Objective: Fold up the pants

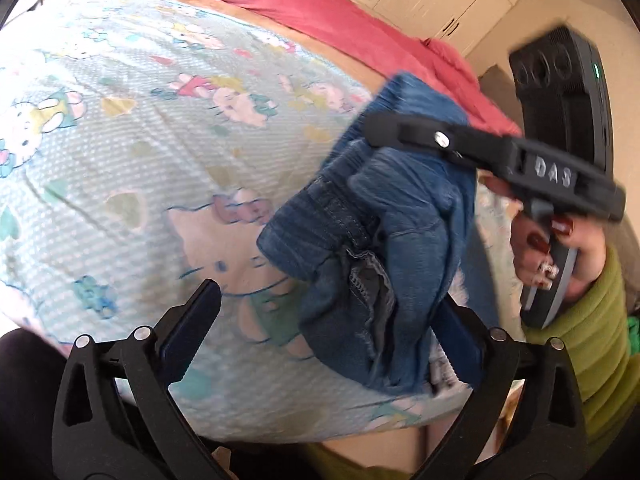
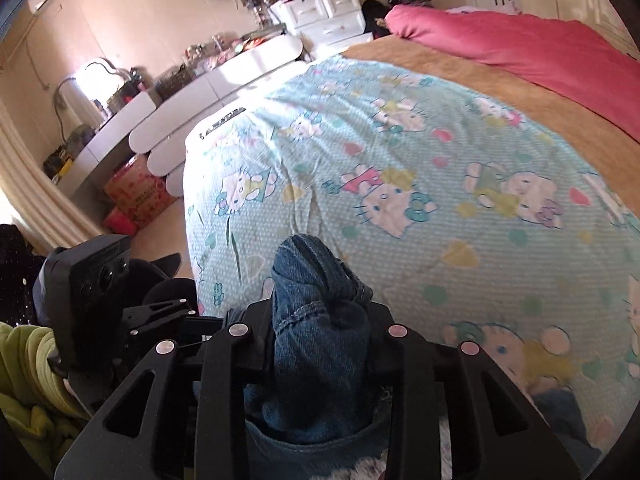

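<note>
1. Right gripper (image 2: 320,320) is clamped on bunched blue jeans (image 1: 372,240), lifted above the cartoon-cat blanket (image 1: 120,160).
2. Left gripper (image 1: 332,312) is spread wide, jeans hanging against one finger.
3. "DAS" reads on the right gripper's body.

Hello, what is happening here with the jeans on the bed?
A person is folding a pair of blue jeans over a bed with a cartoon-cat blanket, holding one claw tool in each hand. The right claw is shut on a bunched part of the denim and lifts it off the blanket. The left claw is open, with the hanging jeans between its fingers but not gripped. The pants are crumpled, not yet folded flat.
</note>
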Motion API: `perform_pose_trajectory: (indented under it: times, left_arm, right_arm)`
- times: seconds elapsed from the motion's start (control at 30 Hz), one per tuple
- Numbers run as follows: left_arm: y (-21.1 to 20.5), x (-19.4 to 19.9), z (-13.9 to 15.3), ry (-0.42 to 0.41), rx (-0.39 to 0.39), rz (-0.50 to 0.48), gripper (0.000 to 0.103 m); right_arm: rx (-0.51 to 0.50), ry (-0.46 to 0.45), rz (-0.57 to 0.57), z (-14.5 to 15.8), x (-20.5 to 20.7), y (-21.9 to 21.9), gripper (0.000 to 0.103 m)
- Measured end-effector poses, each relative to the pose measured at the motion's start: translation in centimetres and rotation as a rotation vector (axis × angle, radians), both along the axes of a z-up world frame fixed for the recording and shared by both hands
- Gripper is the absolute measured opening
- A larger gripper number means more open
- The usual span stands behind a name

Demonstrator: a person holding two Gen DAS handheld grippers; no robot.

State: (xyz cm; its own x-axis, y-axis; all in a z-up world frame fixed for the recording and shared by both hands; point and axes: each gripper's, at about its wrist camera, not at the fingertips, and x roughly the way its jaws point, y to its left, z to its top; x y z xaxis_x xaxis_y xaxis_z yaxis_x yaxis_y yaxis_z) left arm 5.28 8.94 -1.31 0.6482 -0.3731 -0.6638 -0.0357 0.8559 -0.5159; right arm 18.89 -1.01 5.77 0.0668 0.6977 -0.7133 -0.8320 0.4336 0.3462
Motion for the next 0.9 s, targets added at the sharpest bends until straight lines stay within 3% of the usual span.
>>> perform_pose_trajectory:
  times: [0.17,0.2,0.23,0.27,0.33,0.43,0.6,0.73,0.9]
  left_arm:
    - [-3.1,1.9,0.9,-0.036,-0.077,-0.089,0.094]
    - [-3.8,2.2,1.1,-0.041,-0.099,-0.112,0.088]
    - [-4.4,2.5,1.2,-0.045,-0.115,-0.128,0.074]
    - [-5.1,2.8,1.4,-0.049,-0.125,-0.144,0.066]
    - [-5.7,3.1,1.8,-0.057,-0.128,-0.157,0.058]
    - [-7.2,3.0,2.2,-0.065,-0.138,-0.197,0.056]
    - [-9.5,3.0,3.0,-0.093,-0.079,-0.271,0.056]
    - [-11.6,2.7,3.2,-0.116,-0.031,-0.350,0.056]
    - [-15.0,1.9,2.5,-0.085,0.005,-0.455,0.056]
  right_arm:
    - [0.059,0.001,-0.050,1.1,0.3,-4.5,0.029]
    - [0.069,0.003,-0.057,1.2,0.1,-5.3,0.029]
    - [0.074,-0.001,-0.064,1.3,0.0,-6.0,0.029]
    - [0.072,-0.012,-0.074,1.4,-0.2,-6.4,0.030]
    - [0.067,-0.026,-0.097,1.4,-0.4,-7.5,0.032]
    - [0.076,-0.027,-0.127,1.2,-0.7,-9.5,0.036]
    - [0.079,-0.038,-0.256,0.9,-0.6,-14.1,0.061]
    - [0.074,-0.037,-0.389,0.3,-0.5,-18.2,0.061]
    - [0.044,-0.026,-0.501,-1.1,-1.6,-22.0,0.061]
